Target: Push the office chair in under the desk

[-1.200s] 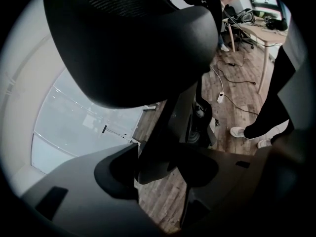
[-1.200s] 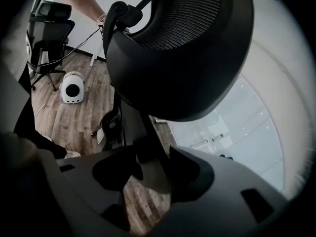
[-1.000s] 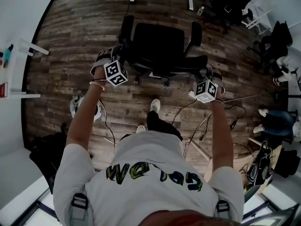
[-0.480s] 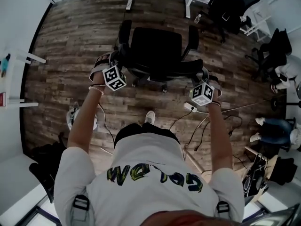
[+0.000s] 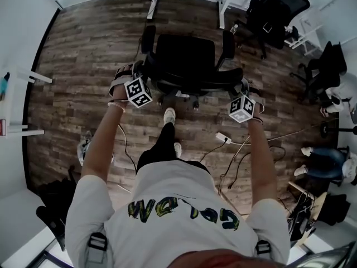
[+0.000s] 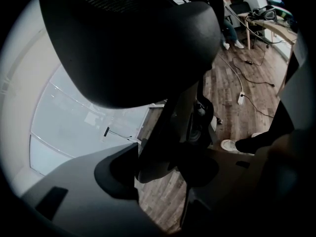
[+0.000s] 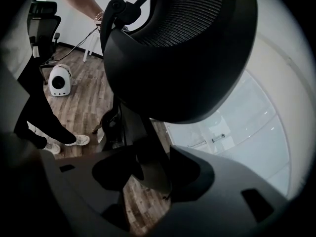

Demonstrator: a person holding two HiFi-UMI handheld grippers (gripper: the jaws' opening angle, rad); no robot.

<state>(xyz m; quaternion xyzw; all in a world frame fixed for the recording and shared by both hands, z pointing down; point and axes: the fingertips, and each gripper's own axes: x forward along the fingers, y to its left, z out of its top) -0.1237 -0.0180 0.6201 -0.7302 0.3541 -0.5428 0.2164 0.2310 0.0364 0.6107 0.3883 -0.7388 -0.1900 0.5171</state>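
Head view: left tool (image 6: 163, 167) and right tool (image 7: 148, 172) each clamp the chair's (image 5: 185, 57) back; it nears the desk (image 5: 224, 1), not yet under.

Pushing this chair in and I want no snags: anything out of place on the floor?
A white power strip and loose cables sprawl on the floor right of the person's feet, behind the office chair: a trip hazard, probably not in its path.
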